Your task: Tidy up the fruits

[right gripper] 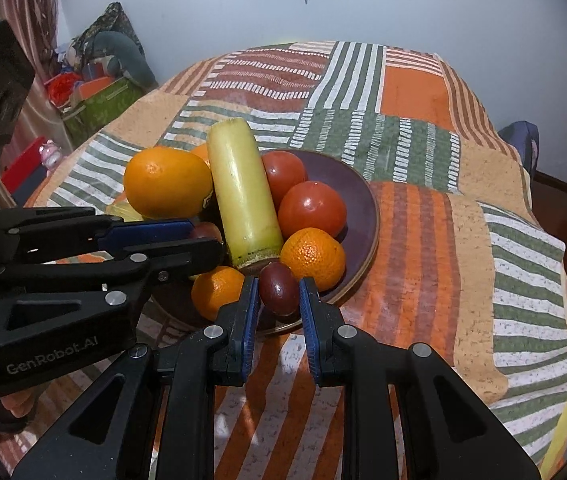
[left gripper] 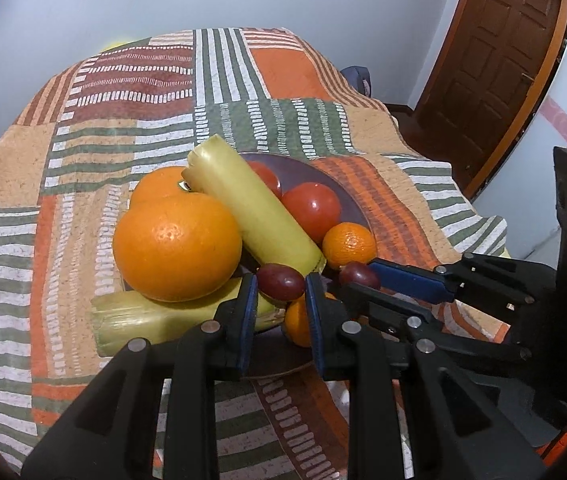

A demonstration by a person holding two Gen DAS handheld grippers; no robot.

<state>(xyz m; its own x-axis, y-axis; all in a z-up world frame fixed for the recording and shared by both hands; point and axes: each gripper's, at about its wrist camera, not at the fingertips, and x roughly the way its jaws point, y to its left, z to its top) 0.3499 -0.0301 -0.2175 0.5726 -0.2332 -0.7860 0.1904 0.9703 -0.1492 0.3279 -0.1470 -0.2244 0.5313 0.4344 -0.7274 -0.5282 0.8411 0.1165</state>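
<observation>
A dark purple plate (right gripper: pixel 357 188) holds a big orange (right gripper: pixel 167 182), a pale green cane piece (right gripper: pixel 243 196), two tomatoes (right gripper: pixel 311 208), small mandarins (right gripper: pixel 311 258) and dark red grapes. In the left wrist view my left gripper (left gripper: pixel 281 294) is shut on a dark red grape (left gripper: pixel 281 282) at the plate's near side. In the right wrist view my right gripper (right gripper: pixel 279 300) is shut on another dark red grape (right gripper: pixel 279 288) by the plate's near rim. The right gripper (left gripper: pixel 367 276) shows beside the left one. The left gripper (right gripper: pixel 199 232) shows left of the cane.
The plate sits on a table under a patchwork cloth (right gripper: pixel 423 220) of orange, green and white stripes. A second cane piece (left gripper: pixel 143 316) lies under the big orange (left gripper: pixel 177 244). A brown door (left gripper: pixel 495 64) stands at the right, boxes (right gripper: pixel 95 100) at the left.
</observation>
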